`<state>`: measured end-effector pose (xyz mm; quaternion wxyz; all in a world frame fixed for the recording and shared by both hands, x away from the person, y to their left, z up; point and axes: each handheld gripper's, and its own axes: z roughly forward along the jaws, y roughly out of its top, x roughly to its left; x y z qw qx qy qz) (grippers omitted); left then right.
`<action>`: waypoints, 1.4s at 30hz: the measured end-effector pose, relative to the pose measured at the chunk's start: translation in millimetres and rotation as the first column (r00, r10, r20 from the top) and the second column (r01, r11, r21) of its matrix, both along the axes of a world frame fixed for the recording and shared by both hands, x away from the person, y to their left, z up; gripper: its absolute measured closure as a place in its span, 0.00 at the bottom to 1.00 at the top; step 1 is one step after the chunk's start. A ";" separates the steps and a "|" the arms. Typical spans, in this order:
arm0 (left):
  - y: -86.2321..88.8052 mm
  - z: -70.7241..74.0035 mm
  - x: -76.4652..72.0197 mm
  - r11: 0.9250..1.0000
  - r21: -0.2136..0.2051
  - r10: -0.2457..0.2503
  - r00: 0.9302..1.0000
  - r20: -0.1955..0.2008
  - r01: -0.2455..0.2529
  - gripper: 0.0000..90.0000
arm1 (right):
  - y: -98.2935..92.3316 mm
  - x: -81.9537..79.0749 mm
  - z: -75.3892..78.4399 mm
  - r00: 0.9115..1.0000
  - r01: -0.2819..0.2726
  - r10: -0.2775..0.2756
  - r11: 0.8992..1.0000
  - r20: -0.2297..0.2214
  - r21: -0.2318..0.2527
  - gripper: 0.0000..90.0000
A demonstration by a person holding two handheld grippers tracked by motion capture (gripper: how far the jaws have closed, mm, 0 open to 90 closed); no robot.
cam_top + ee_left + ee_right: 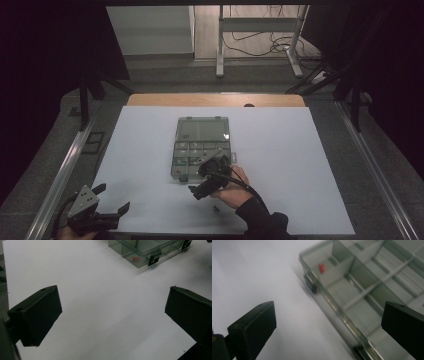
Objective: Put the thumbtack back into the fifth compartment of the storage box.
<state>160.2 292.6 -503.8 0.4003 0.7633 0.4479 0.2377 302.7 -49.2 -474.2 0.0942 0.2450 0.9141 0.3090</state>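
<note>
Right gripper [216, 172] is hovering wide open and empty at the near edge of one clear box [202, 147].
I'm seeing its two jaws standing apart over that edge, nothing between them; one red pin [321, 268] is lying in a corner compartment of the box, and one small dark bit [215, 208] is sitting on the white sheet [300, 165] beside my right hand. Left gripper [112, 197] is resting open and empty over the sheet's near left corner, well apart from the box.
</note>
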 end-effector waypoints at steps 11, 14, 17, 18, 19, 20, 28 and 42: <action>-0.2 0.1 -0.1 1.000 0.001 -0.003 1.000 0.001 0.003 0.01 | -15.7 -15.2 -2.5 1.000 0.012 -0.014 0.996 -0.022 -0.084 0.03; -0.3 0.2 -0.2 1.000 0.002 -0.004 1.000 0.002 0.004 0.01 | -18.1 -20.5 -1.4 1.000 0.012 -0.014 0.995 -0.017 -0.096 0.09; -0.5 0.2 -0.1 1.000 0.004 -0.006 1.000 0.001 0.006 0.01 | -21.4 -25.0 -1.3 1.000 0.007 -0.009 0.994 -0.011 -0.108 0.13; -0.7 0.2 -0.1 1.000 0.005 -0.006 1.000 0.001 0.006 0.01 | -22.9 -25.9 -1.2 1.000 0.003 -0.004 0.994 -0.011 -0.107 0.16; -0.8 0.2 -0.1 1.000 0.006 -0.008 1.000 0.001 0.008 0.01 | -24.6 -26.5 -1.2 1.000 0.002 -0.004 0.994 -0.015 -0.107 0.18; -0.8 0.2 -0.1 1.000 0.008 -0.007 1.000 0.001 0.007 0.01 | -26.4 -26.9 -1.7 1.000 0.003 -0.006 0.995 -0.025 -0.104 0.20; -1.3 0.3 0.1 1.000 0.010 -0.008 1.000 0.000 0.008 0.02 | -37.3 -30.8 -7.9 0.996 -0.015 0.005 0.993 -0.088 -0.119 0.40; -1.8 0.2 0.0 1.000 0.015 -0.010 1.000 0.002 0.010 0.02 | -37.9 -38.6 -21.4 0.986 -0.107 0.085 0.983 -0.141 -0.151 0.82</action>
